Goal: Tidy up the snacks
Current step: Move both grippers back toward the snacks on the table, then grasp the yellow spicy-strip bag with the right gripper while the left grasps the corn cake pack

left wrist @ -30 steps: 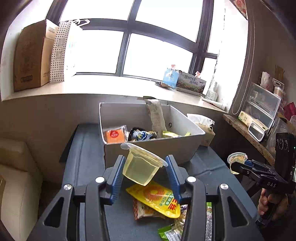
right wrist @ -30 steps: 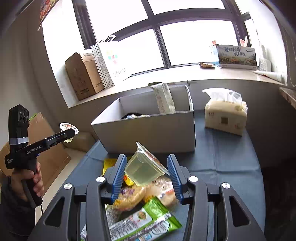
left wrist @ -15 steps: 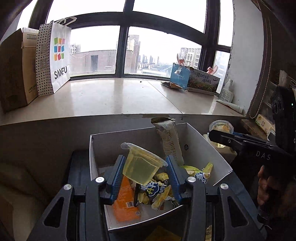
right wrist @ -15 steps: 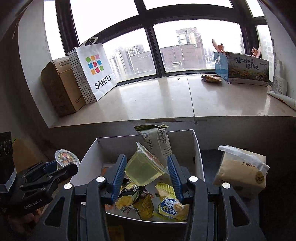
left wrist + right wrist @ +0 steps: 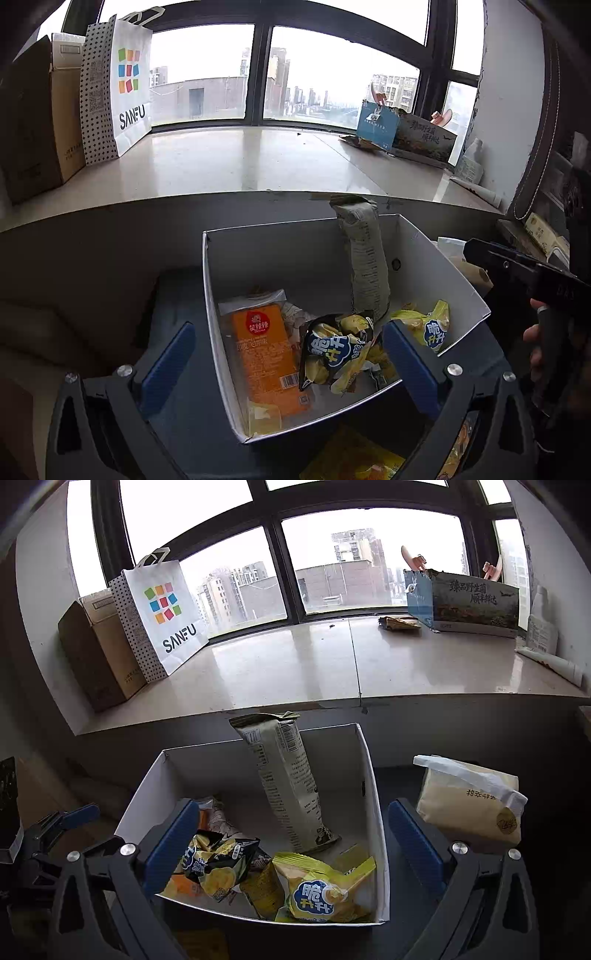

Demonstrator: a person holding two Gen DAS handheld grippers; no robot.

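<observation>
I'm hovering both grippers, left and right, spread wide and empty, over the white box: two yellow chip bags, one dark bag, one tall pack leaning on its far wall.

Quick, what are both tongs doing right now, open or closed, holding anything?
Left tongs: open, holding nothing, above the white box.
Right tongs: open, holding nothing, above the same box.

Both views are lit by daylight from the window. Glare is cast on the sill; edges are bowed and darkened.
</observation>
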